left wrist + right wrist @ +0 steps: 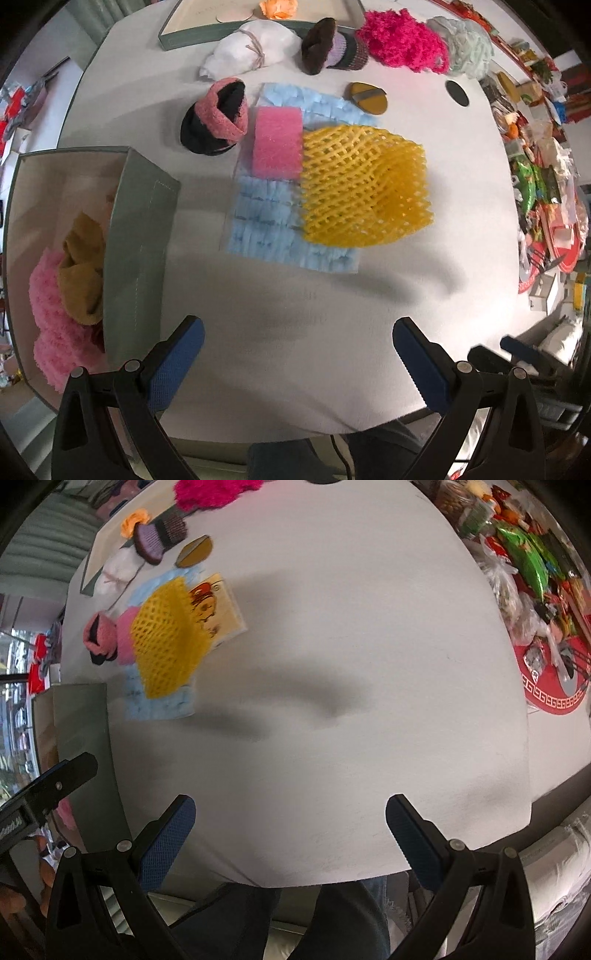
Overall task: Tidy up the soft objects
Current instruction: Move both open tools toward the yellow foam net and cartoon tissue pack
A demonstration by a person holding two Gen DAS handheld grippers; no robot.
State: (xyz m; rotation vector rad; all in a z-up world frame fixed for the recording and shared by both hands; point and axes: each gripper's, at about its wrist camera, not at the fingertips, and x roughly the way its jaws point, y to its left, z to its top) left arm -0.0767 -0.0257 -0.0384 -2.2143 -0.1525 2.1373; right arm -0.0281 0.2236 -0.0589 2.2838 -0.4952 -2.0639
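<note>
In the left wrist view, a green box (140,236) sits at the far left on the white counter (295,314), its near wall upright. Inside it lie a fluffy pink piece (48,317) and a mustard cloth (83,273) resting on top of it. Just beyond the box's far corner stands a pink-and-black rolled sock (216,116). Beside that, a pink sponge (277,142) lies on a pale blue fringed cloth (269,229), touching a yellow foam net (362,184) that covers the cloth's right part. Further back, from left to right, are a white bundle tied with string (251,48), a brown-and-lilac rolled sock (328,46), a magenta fluffy piece (402,38) and a pale green fluffy piece (465,48). A yellow puff with a grey strap (367,98) lies between the cloth and the socks, and a black disc (457,93) lies to its right. A second green box (177,35) stands behind the bundle, with an orange flower (279,8) in it.

The left tool (297,341) hangs released above bare counter near the front edge, its blue pads wide apart and holding nothing.

The right tool (290,819) is likewise spread wide and empty over bare counter, well apart from the soft things at upper left. In the right wrist view a printed card (218,605) shows behind the net.
</note>
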